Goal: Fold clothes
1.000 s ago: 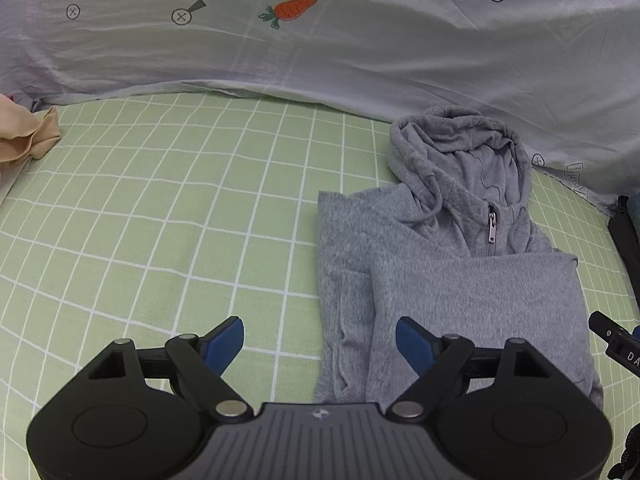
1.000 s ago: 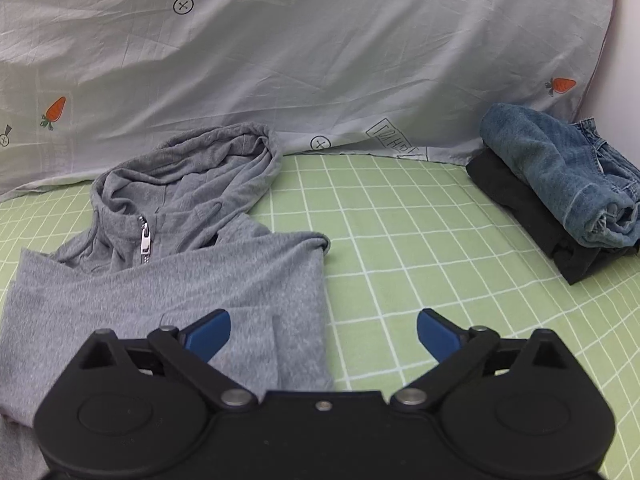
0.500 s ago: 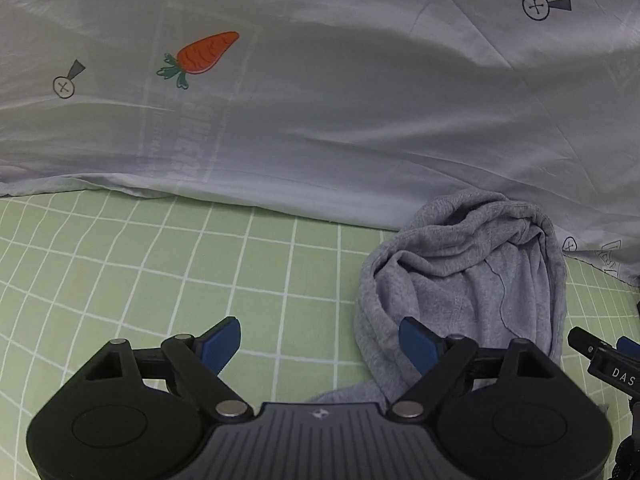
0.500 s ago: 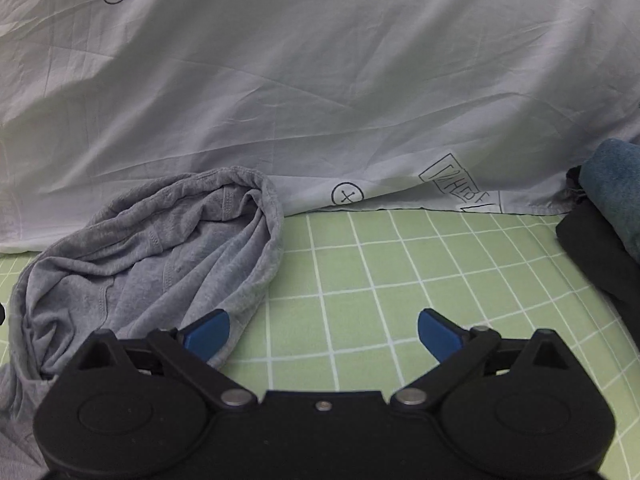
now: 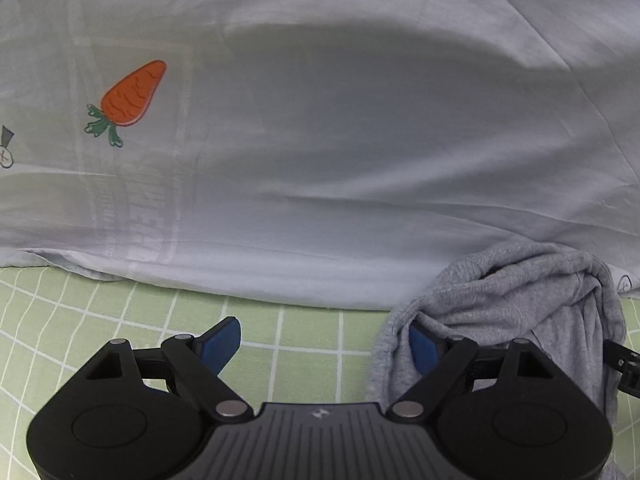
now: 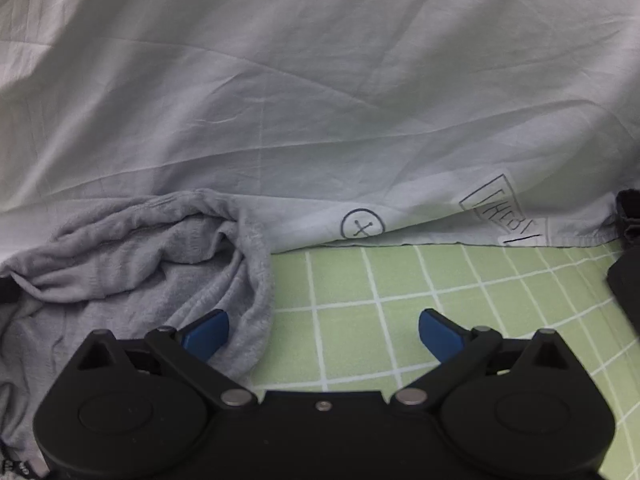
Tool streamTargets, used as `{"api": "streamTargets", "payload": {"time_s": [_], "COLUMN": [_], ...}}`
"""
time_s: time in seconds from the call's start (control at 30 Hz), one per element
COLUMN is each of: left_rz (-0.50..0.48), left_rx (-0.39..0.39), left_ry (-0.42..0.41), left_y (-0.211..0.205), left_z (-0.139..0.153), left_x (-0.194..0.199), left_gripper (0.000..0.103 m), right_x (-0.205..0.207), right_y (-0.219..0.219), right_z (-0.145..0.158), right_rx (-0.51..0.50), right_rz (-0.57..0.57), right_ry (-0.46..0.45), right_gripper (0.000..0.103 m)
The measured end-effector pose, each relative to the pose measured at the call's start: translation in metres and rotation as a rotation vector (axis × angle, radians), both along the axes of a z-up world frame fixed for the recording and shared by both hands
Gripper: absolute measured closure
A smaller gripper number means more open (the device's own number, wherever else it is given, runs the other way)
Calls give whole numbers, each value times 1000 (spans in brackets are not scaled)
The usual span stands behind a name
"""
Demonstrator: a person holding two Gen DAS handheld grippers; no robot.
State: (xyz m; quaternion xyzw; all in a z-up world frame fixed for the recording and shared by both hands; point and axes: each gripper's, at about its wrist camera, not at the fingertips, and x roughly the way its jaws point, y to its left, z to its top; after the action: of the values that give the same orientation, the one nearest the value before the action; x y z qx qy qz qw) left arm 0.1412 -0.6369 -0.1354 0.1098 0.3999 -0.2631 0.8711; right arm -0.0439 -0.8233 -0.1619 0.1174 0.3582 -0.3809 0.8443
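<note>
The grey hoodie lies on the green checked sheet; only its hood shows now. In the left wrist view the hood [image 5: 516, 304] is at the lower right, and my left gripper [image 5: 324, 344] is open with the hood's left edge between its jaws, the right pad tucked inside the hood. In the right wrist view the hood [image 6: 132, 256] is at the lower left, and my right gripper [image 6: 322, 330] is open astride the hood's right edge, its left pad over the grey cloth.
A pale grey sheet with carrot prints [image 5: 320, 140] hangs as a backdrop just behind the hood. Dark folded clothes [image 6: 628, 280] sit at the right edge of the right wrist view. The green checked sheet [image 6: 400, 288] lies under everything.
Both grippers have moved forward from over the hoodie's folded body to its hood, and now sit low at the hood's two sides. Both stayed open.
</note>
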Motion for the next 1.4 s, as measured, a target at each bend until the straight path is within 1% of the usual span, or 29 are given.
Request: {"api": "streamTargets", "payload": {"time_s": [0.07, 0.1, 0.17, 0.27, 0.37, 0.43, 0.5, 0.63, 0.8, 0.97, 1.1, 1.2, 1.3, 1.37, 1.4], "left_rz": [56, 73, 88, 78, 80, 91, 102, 108, 111, 89, 57, 35, 11, -42, -77], "left_rx": [6, 6, -10, -16, -27, -47, -60, -64, -79, -75, -25, 36, 83, 58, 36], "left_ry": [-24, -30, -40, -122, -188, -198, -201, -199, -198, -202, -180, -138, -54, 10, 33], "left_y": [10, 16, 27, 40, 53, 65, 79, 109, 147, 181, 198, 207, 213, 217, 218], "left_z": [1, 3, 9, 28, 54, 70, 81, 98, 113, 115, 105, 86, 67, 65, 66], "left_x": [6, 7, 6, -12, -29, -40, -52, -82, -128, -164, -182, -192, -196, -199, -201], "left_gripper": [16, 16, 16, 16, 16, 16, 16, 16, 16, 16, 16, 16, 16, 16, 16], "right_x": [0, -3, -15, -31, -46, -56, -69, -101, -144, -185, -208, -216, -218, -216, -216], "right_y": [-2, -2, 2, 16, 39, 51, 60, 79, 109, 144, 164, 175, 181, 183, 184], "right_z": [3, 8, 20, 42, 65, 79, 91, 110, 120, 126, 115, 99, 78, 70, 69], "right_rx": [-50, -68, -92, -161, -265, -306, -321, -319, -322, -324, -286, -243, -192, -145, -117], "right_rz": [-22, -27, -28, -21, -9, -16, -23, -25, -25, -29, -30, -28, -16, -8, -6], "right_ry": [51, 54, 21, -32, -61, -77, -99, -123, -130, -122, -85, -37, 36, 69, 69], "right_gripper": [4, 4, 4, 3, 3, 3, 3, 2, 2, 1, 1, 1, 1, 1, 1]}}
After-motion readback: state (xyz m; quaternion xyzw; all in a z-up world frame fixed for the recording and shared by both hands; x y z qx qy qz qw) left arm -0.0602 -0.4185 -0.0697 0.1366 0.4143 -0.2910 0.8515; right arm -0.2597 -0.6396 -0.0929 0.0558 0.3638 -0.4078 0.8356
